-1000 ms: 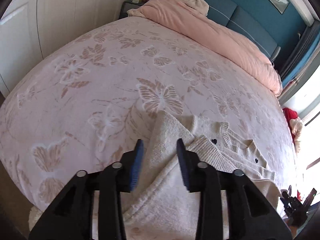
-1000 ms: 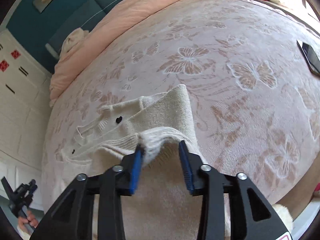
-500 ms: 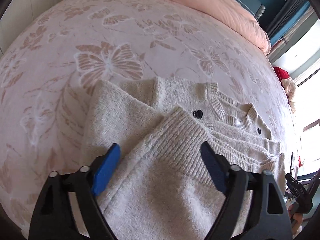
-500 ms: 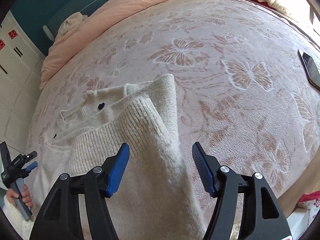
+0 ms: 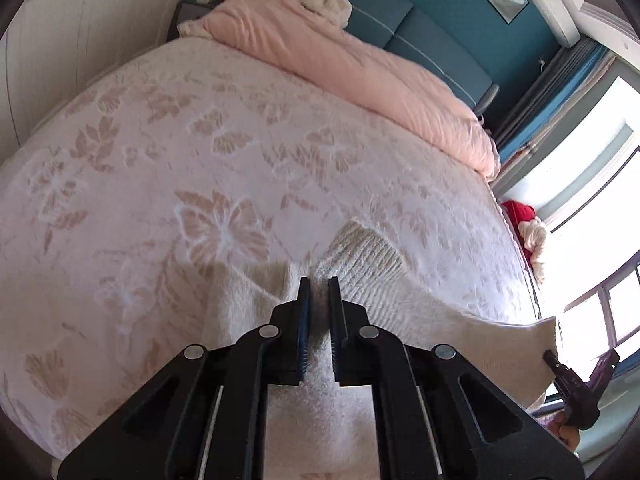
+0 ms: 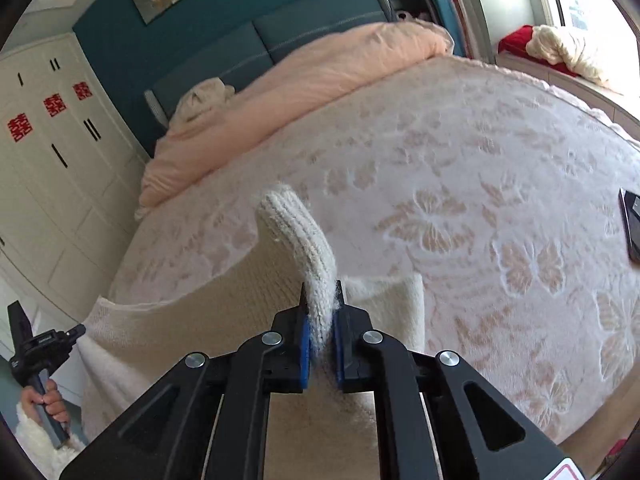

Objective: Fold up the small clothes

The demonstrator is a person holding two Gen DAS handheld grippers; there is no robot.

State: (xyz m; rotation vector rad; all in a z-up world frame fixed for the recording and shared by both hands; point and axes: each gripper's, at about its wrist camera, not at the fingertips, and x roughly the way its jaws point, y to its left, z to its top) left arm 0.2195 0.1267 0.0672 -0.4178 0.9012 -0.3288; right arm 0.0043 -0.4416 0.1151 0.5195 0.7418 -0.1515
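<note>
Left wrist view: low and close over the cream knitted sweater, facing along the butterfly-patterned pink bedspread toward the teal padded headboard. Right wrist view: equally near, facing likewise; shared between both: sweater, bedspread, headboard.

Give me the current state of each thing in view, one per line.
Left hand-held gripper: shut on the sweater.
Right hand-held gripper: shut on the sweater's ribbed edge.
Sweater: cream knit, lifted and stretched between both grippers above the bed.
Bedspread: spread flat, butterfly pattern.
Pink duvet: bunched along the headboard.
Phone: lying flat on the bedspread, screen dark.
</note>
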